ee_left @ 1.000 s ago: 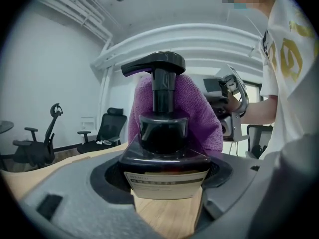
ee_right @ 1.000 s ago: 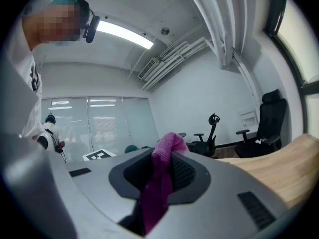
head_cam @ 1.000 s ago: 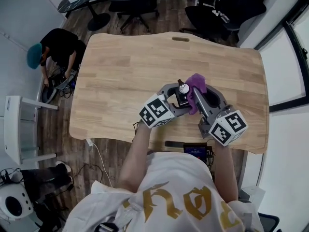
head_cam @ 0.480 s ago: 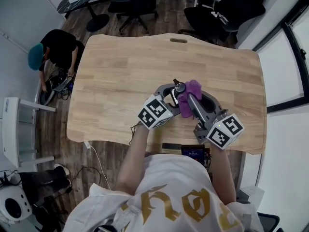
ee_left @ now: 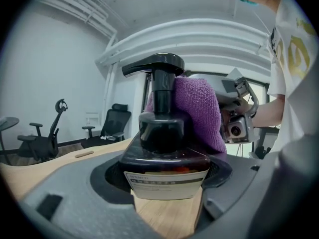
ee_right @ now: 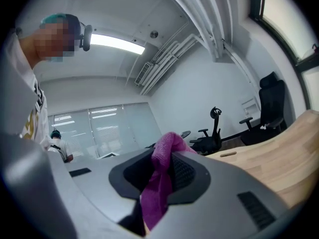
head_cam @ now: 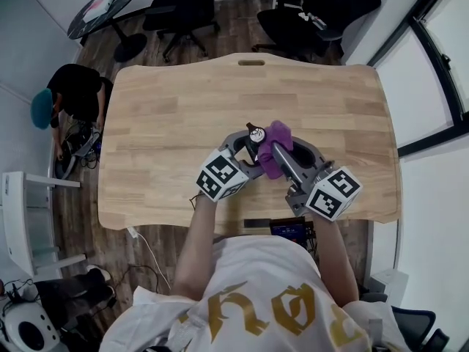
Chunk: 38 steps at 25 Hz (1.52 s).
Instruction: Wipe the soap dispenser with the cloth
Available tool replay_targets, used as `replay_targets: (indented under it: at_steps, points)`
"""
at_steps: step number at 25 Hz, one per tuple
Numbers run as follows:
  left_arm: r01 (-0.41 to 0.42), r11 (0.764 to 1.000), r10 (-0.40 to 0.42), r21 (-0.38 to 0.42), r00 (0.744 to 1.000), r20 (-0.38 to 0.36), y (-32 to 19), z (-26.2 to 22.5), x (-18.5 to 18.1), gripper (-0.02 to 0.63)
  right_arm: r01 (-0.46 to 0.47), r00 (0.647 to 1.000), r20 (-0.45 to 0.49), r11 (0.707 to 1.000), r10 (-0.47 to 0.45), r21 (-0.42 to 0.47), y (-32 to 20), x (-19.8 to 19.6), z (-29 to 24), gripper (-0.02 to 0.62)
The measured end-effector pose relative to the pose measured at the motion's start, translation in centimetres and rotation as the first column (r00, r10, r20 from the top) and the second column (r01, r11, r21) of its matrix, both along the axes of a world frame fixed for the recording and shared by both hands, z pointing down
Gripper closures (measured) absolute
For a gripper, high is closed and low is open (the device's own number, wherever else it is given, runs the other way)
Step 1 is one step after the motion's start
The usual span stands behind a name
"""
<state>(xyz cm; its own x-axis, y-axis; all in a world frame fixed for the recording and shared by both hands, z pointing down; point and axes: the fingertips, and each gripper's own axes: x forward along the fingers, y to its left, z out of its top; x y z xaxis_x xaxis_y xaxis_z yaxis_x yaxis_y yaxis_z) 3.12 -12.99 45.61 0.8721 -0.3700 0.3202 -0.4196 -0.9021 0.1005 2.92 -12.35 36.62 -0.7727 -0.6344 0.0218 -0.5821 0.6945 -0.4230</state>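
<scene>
A dark soap dispenser (ee_left: 164,133) with a black pump head (head_cam: 255,133) stands on the wooden table (head_cam: 168,123), near its front middle. My left gripper (ee_left: 167,188) is shut on its lower body, one jaw on each side by the pale label. My right gripper (ee_right: 159,183) is shut on a purple cloth (ee_right: 160,178), which hangs bunched between its jaws. The cloth (ee_left: 197,113) presses against the right side of the pump neck and shoulder. From above, the left gripper (head_cam: 248,147) and the right gripper (head_cam: 282,151) meet at the dispenser, with the cloth (head_cam: 277,139) draped between them.
Office chairs (head_cam: 183,9) stand beyond the table's far edge. A person in dark clothes (head_cam: 73,101) crouches on the floor to the left, beside a white stool (head_cam: 29,211). A small dark device (head_cam: 293,228) sits at the table's front edge, below my hands.
Both grips have held. The right gripper has rolled a little with the cloth against the dispenser. The whole head view has shifted, so the table sits lower and further left.
</scene>
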Motion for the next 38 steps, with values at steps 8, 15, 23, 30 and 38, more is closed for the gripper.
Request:
replay_targets:
  at_steps: [8, 15, 23, 30, 38]
  points:
    - [-0.094, 0.995, 0.095, 0.018, 0.995, -0.034, 1.5, -0.7, 0.7, 0.270, -0.036, 0.999, -0.009, 0.999, 0.037, 0.010, -1.1, 0.5, -0.3, 0.522]
    - [-0.195, 0.981, 0.196, 0.018, 0.979, -0.055, 3.5, -1.5, 1.4, 0.270, -0.107, 0.994, -0.032, 0.994, 0.107, -0.017, -2.5, 0.4, -0.1, 0.522]
    - [-0.217, 0.976, 0.218, 0.024, 0.975, -0.051, 4.1, -1.6, 1.4, 0.270, -0.123, 0.990, -0.065, 0.992, 0.121, -0.030, -3.5, 0.0, 1.0, 0.522]
    - [-0.190, 0.981, 0.191, 0.030, 0.979, -0.064, 3.6, -2.2, 0.1, 0.270, -0.124, 0.991, -0.058, 0.991, 0.121, -0.055, -3.4, -0.3, 1.5, 0.522]
    - [-0.115, 0.993, 0.114, -0.019, 0.993, -0.024, 2.5, -0.9, -1.3, 0.270, -0.108, 0.993, -0.054, 0.992, 0.104, -0.066, -2.2, -1.1, 1.9, 0.525]
